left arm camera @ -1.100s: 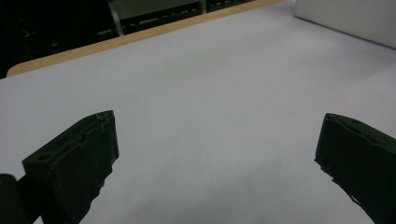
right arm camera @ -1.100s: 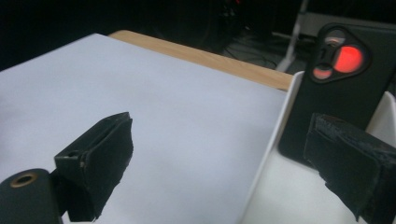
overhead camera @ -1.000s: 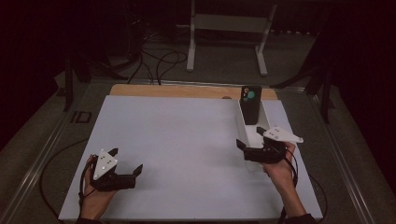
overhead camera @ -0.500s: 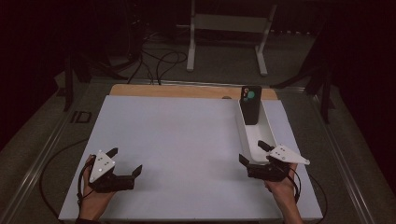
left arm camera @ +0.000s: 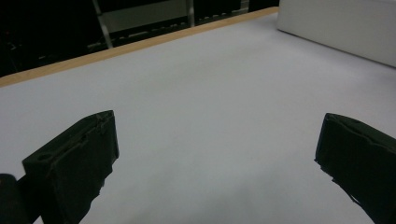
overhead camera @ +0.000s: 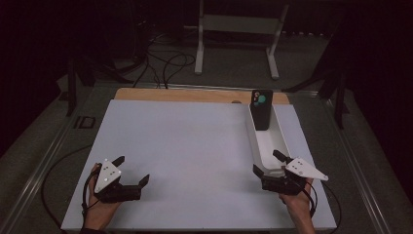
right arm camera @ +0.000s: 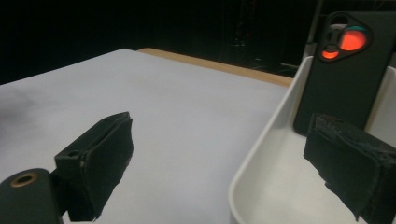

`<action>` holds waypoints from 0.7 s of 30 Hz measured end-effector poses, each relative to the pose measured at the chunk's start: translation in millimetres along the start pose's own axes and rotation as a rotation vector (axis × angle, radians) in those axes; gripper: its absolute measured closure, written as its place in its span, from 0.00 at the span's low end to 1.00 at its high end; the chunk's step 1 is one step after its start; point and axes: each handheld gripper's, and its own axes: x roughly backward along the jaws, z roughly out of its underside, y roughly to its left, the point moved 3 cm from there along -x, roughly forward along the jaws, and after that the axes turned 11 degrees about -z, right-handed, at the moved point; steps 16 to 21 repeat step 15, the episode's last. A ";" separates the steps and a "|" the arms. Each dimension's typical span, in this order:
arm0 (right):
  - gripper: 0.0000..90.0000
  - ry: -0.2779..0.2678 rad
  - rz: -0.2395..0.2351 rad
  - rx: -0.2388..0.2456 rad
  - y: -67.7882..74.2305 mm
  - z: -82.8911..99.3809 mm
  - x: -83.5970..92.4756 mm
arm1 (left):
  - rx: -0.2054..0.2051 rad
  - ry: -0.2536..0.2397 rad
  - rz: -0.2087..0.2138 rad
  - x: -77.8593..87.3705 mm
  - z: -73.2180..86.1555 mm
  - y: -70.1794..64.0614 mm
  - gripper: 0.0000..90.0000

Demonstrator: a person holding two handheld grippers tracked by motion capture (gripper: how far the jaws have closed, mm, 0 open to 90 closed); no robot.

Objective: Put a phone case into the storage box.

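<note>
Right gripper [overhead camera: 269, 162] at the near end of a long white tray [overhead camera: 280, 141], jaws spread wide, 1 jaw outside the tray's near left corner over the surface [overhead camera: 195, 141] and the other over the tray's interior, with nothing between them. Seen along the right gripper [right arm camera: 224, 154] in its own view: left jaw above the pale sheet, right jaw inside the tray [right arm camera: 261, 158], near wall of the tray running between the 2. Dark phone [overhead camera: 261, 108] standing upright at the far end of the tray, leaning against the far wall, back toward the camera, round coloured patches near its top. Same phone [right arm camera: 343, 70] in the right gripper view: black case, orange-red lens shapes in a rounded camera cut-out, well apart from the jaws. Tray placed along the right side of the surface, its length running from near to far. Left gripper [overhead camera: 131, 170] low at the near left of the surface, held in a hand [overhead camera: 100, 209], jaws wide apart and holding nothing. Left gripper [left arm camera: 215, 154] in its own view: 2 black jaws at either side, bare pale sheet between, white side wall of the tray [left arm camera: 336, 28] far off at the upper right. Wooden edge strip [overhead camera: 195, 95] along the far side of the surface, with a metal stand [overhead camera: 238, 29] on the dark floor beyond.
</note>
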 end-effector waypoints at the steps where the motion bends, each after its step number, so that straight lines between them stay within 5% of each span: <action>1: 0.09 -0.003 0.003 -0.001 -0.7 0.4 1.0 | -0.002 -0.001 0.000 -0.2 0.3 -0.7 0.00; 21: 0.09 -0.003 0.009 -0.013 -3.3 5.6 1.1 | -0.014 0.010 0.004 -3.9 3.1 -3.5 0.00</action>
